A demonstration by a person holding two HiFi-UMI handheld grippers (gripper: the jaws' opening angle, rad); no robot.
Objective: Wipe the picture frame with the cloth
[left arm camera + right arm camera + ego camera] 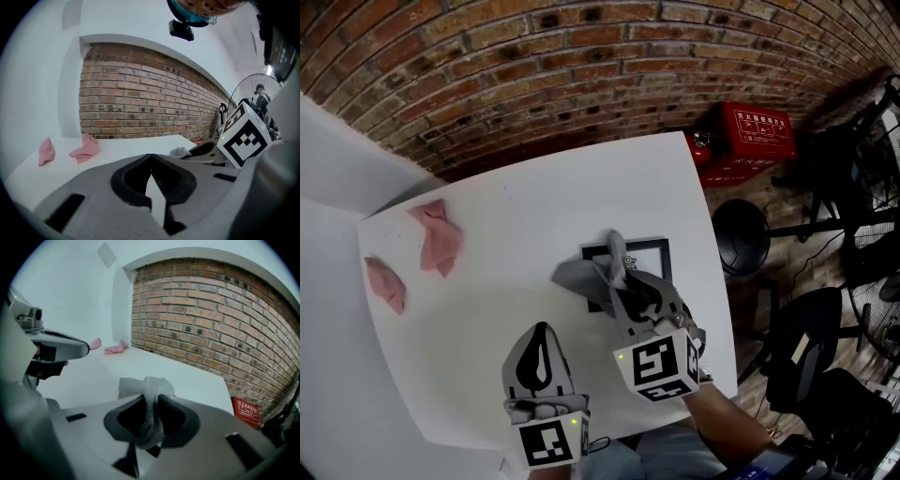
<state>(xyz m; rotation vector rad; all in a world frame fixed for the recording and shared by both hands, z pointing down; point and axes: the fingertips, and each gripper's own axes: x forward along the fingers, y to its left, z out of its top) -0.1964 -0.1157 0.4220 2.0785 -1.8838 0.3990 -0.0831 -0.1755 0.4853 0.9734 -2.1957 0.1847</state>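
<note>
A black picture frame [660,247] lies flat on the white table [516,216], near its right edge. A grey cloth [577,277] is draped over the frame's left part, with one fold standing up. My right gripper [617,270] sits over the frame. In the right gripper view the cloth [133,386] runs as a slack strand between the jaws of my right gripper [150,397], which stand slightly apart and open. My left gripper [542,330] hovers at the table's front, left of the frame, shut and empty; its tips [151,156] meet.
Two pink cloths [437,240] [386,284] lie at the table's far left. Beyond the table's right corner a red box [756,133] stands against the brick wall. Black chairs [811,347] and a fan stand on the floor to the right.
</note>
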